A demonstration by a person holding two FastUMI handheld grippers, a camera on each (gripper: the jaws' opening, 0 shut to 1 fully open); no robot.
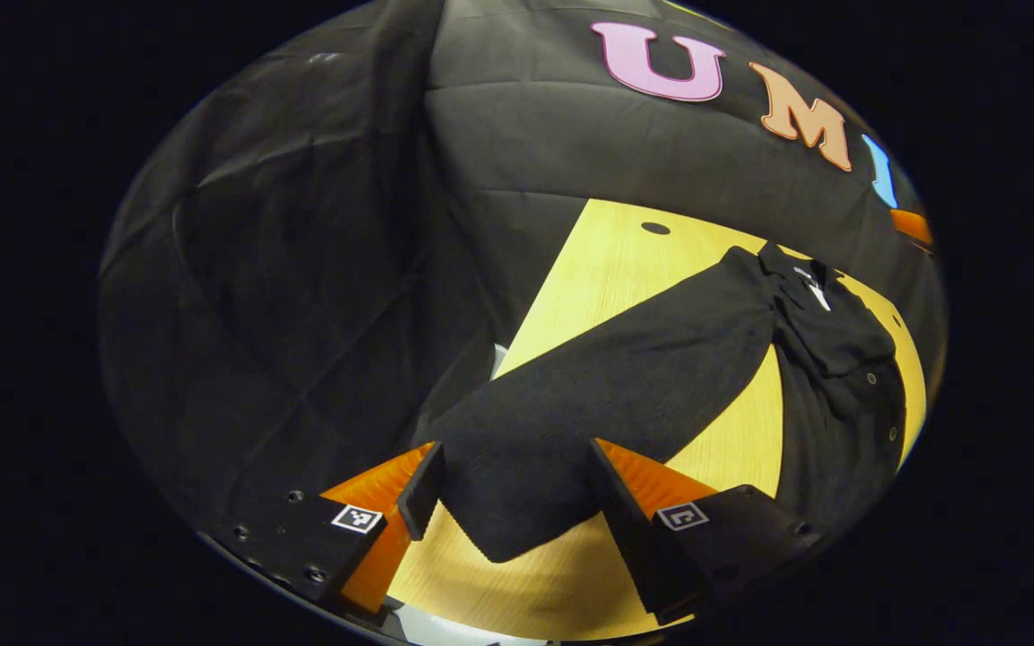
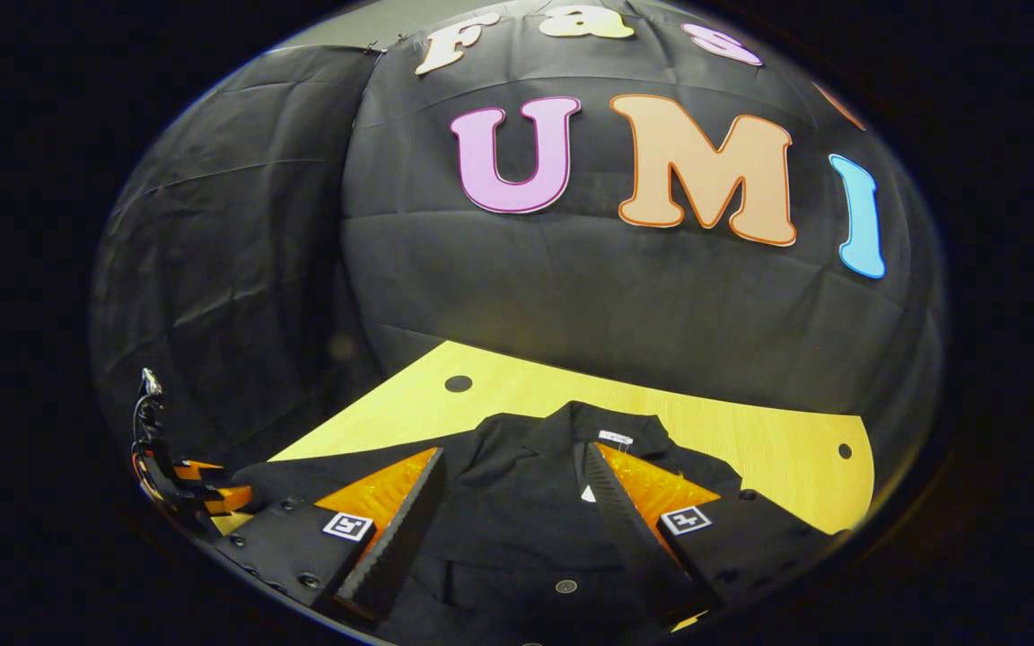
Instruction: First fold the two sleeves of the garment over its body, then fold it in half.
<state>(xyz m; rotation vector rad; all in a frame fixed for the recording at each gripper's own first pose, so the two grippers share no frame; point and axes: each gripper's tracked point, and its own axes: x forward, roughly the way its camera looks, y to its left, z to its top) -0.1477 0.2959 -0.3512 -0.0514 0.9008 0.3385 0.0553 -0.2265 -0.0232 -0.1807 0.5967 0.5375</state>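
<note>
A black garment (image 1: 661, 377) lies spread on the wooden table (image 1: 616, 260), collar toward its far edge, one sleeve (image 1: 517, 475) between the wide-open left gripper (image 1: 517, 489), seemingly ungripped, while the right gripper (image 2: 508, 502) hovers open, empty, above its body.

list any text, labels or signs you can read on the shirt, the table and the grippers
neck label on the garment: a white tag at the collar, too small to read.
square markers on the left gripper: black-and-white code patterns, no words.
square markers on the right gripper: the same kind, no words.
table: no text.
</note>
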